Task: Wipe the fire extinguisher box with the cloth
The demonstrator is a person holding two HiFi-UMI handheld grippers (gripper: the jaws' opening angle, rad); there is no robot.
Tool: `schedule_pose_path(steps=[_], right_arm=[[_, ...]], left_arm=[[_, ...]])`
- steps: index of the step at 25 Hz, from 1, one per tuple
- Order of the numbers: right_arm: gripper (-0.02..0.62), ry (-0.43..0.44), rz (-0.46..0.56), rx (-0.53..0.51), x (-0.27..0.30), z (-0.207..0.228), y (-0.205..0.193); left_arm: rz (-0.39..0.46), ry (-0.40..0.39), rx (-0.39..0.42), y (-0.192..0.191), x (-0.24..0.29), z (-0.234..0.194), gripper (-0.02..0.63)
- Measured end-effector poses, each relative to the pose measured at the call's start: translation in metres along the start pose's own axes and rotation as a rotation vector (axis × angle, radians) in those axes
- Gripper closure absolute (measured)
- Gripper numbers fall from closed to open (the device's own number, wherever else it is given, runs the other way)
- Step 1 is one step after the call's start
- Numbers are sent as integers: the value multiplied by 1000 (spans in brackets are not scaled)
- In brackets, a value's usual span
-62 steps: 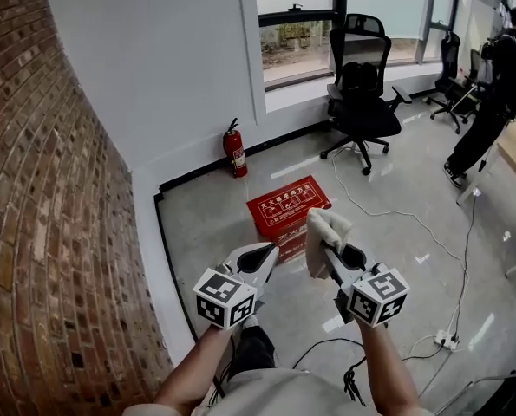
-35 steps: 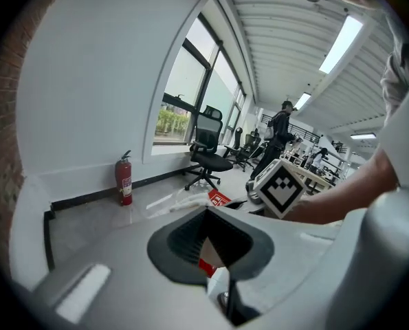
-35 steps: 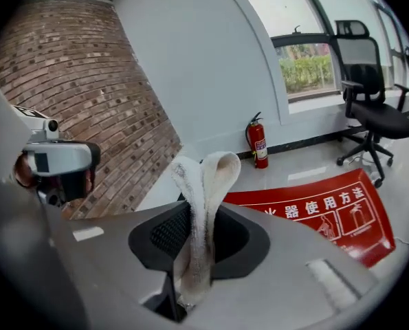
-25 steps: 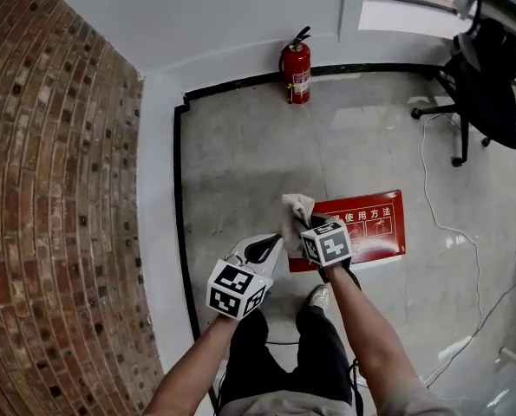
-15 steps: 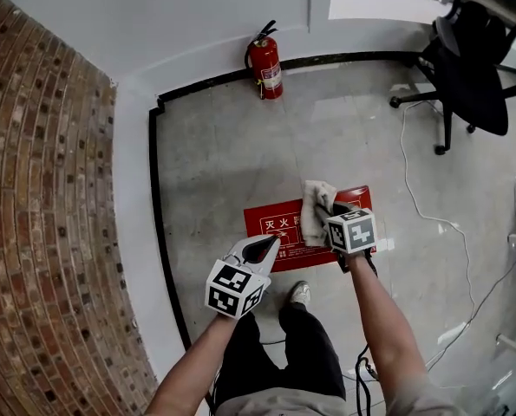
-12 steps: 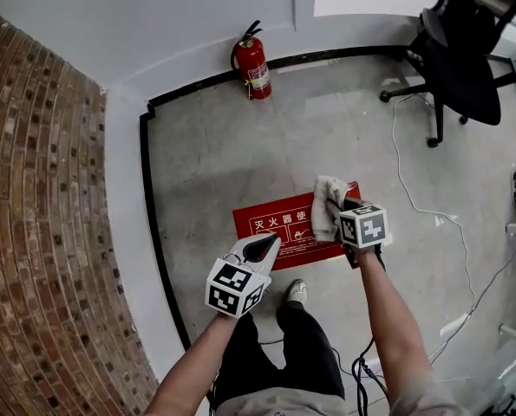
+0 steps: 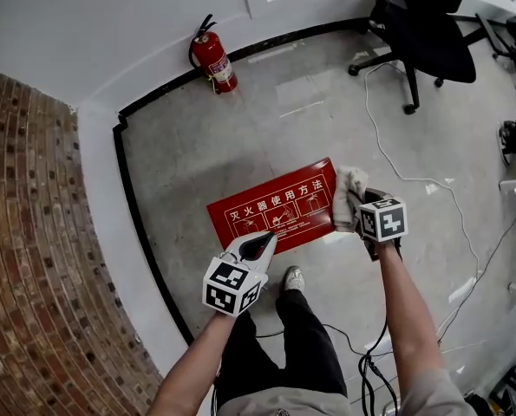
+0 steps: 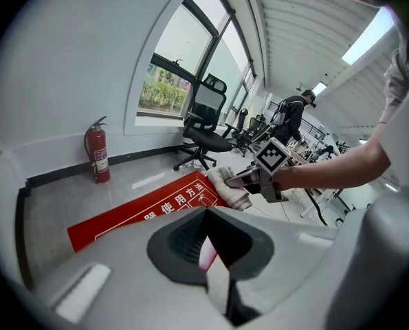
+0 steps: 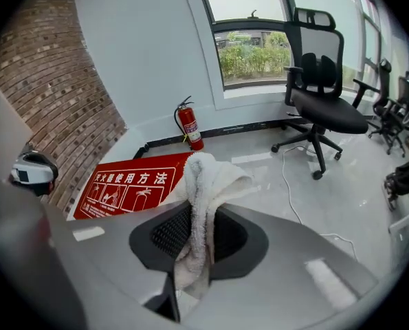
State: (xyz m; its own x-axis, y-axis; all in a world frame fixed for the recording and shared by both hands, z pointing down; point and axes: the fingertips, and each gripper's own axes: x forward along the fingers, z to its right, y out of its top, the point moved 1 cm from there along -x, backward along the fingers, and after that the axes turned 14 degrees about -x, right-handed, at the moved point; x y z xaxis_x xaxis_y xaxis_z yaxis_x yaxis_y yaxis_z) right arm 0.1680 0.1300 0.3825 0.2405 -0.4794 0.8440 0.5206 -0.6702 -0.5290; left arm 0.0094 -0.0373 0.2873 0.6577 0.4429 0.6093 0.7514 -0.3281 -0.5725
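The cloth (image 7: 349, 199) hides the right end of the red box (image 7: 271, 211); the office chair (image 7: 427, 33) runs off the head view's top edge.

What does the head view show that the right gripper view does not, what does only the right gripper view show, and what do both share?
Only the head view shows the person's legs and shoe. Only the right gripper view shows green plants outside the window, and the right gripper with its tongs closed on the cloth. Both show the red box, the fire extinguisher by the wall and the black chair.
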Motion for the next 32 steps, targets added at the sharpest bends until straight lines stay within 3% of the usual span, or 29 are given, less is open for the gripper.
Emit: schedule_pose_path(steps=[7, 14, 21, 27, 32], right_arm=[[509, -49, -28, -93, -18, -42, -25], [509, 26, -33, -136, 2, -145, -14], [511, 10, 14, -147, 31, -245, 9], [511, 50, 111, -219, 53, -316, 33], [511, 98, 310, -270, 49, -347, 30]], left_arm=[[-25, -24, -2, -28, -15, -12, 605], [-31, -16, -25, -61, -60, -58, 604], [-32, -64, -1, -95, -112, -105, 606], [13, -92, 17, -123, -125, -132, 605], [90, -88, 17, -142, -115, -148, 605]])
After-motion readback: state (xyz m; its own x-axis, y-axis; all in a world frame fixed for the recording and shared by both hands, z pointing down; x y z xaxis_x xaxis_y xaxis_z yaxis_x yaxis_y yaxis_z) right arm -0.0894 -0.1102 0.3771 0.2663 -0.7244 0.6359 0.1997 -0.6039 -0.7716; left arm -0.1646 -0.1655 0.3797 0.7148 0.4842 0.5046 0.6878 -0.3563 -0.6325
